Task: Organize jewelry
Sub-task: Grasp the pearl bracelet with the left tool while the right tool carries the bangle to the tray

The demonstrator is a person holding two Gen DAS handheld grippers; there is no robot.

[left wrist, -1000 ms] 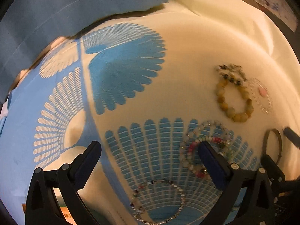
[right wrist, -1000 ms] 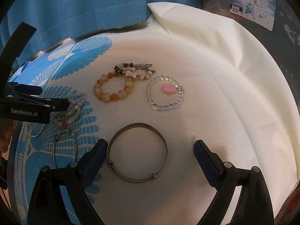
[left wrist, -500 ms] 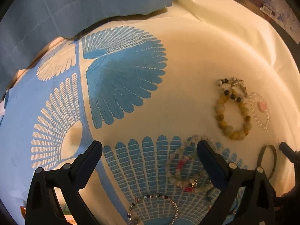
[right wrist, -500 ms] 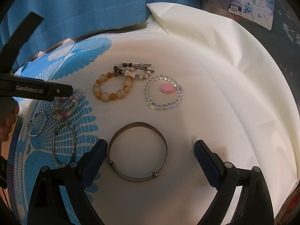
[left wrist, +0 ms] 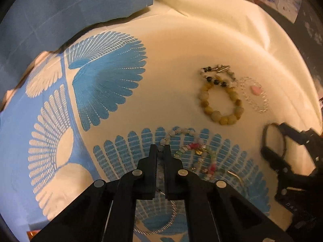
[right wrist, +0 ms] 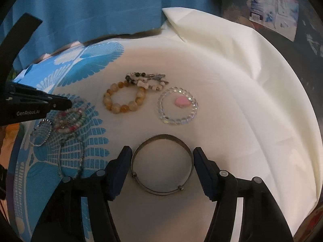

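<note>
Several bracelets lie on a white cloth (right wrist: pixel 232 104) with a blue fan print. My left gripper (left wrist: pixel 161 151) is shut, its tips on the pale beaded bracelet (left wrist: pixel 177 132) beside a pink and green bead tangle (left wrist: pixel 199 157). My right gripper (right wrist: pixel 162 157) is narrowed around a metal bangle (right wrist: pixel 161 166), one finger against each side of it on the cloth. A yellow bead bracelet (right wrist: pixel 124 97), a black and white charm bracelet (right wrist: pixel 147 81) and a clear crystal bracelet (right wrist: pixel 177 109) with a pink stone (right wrist: pixel 181 101) lie beyond it.
A silver chain bracelet (right wrist: pixel 40 134) and a thin necklace loop (right wrist: pixel 70 159) lie on the blue print at the left. A blue curtain (right wrist: pixel 90 6) hangs behind. A dark wall with a printed card (right wrist: pixel 272 20) stands at the right.
My left gripper has shut, tips at the pale beaded bracelet. My right gripper has narrowed onto the metal bangle's sides.
</note>
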